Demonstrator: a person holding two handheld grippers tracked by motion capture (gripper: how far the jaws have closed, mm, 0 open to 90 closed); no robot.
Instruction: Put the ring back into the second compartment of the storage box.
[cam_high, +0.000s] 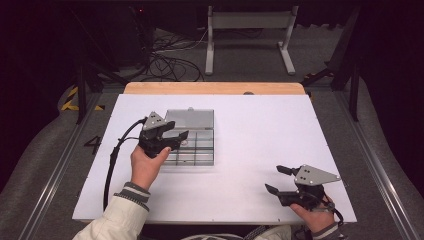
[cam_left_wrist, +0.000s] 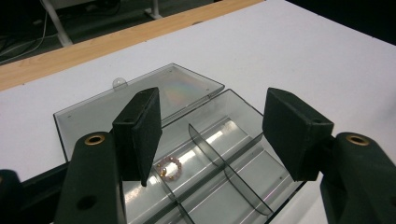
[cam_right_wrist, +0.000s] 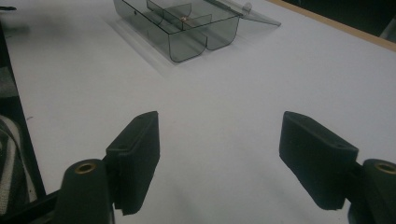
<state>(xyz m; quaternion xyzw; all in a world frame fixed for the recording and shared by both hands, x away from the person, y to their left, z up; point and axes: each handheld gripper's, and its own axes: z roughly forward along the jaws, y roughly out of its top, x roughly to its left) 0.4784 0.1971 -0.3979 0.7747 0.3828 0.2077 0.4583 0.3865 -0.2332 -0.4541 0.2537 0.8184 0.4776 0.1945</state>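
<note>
A clear grey compartment box (cam_high: 200, 150) lies on the white table (cam_high: 265, 130) left of centre, with its lid (cam_high: 192, 119) folded open toward the far side. A small ring of pink beads (cam_left_wrist: 168, 168) rests in one compartment, and the bead ring (cam_right_wrist: 184, 18) also shows far off in the right gripper view. My left gripper (cam_high: 179, 130) hovers over the box's left part, open, with nothing between its jaws (cam_left_wrist: 212, 135). Near the table's front right, my right gripper (cam_high: 273, 178) stands open over bare table (cam_right_wrist: 219, 154), well apart from the box (cam_right_wrist: 187, 44).
A wooden strip (cam_high: 215, 88) borders the table's far edge. Beyond it, a metal stand (cam_high: 247, 20) and loose cables (cam_high: 170, 60) sit on the floor. The left gripper's cable (cam_high: 112, 160) trails down the table's left side.
</note>
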